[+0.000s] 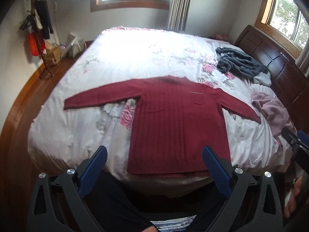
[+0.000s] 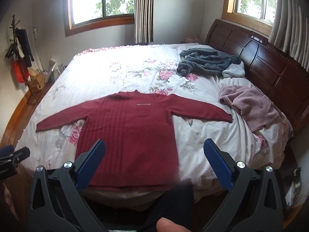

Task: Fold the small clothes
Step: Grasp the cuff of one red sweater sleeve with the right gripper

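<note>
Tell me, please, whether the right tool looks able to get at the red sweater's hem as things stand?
Probably yes. The right tool is open and holds nothing, and the red sweater lies flat with its hem at the near bed edge, just ahead, with nothing lying on it.

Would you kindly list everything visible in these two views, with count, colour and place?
sweater: one, dark red, spread flat at the bed's near edge
fleece garment: one, grey, crumpled near the headboard
pink garment: one, dusty pink, heaped right of the sweater
bedspread: one, white floral, covering the bed
headboard: one, dark wood, right side
windows: two, wood-framed
coat stand: one, left wall
left gripper: blue fingers, open
right gripper: blue fingers, open
</note>
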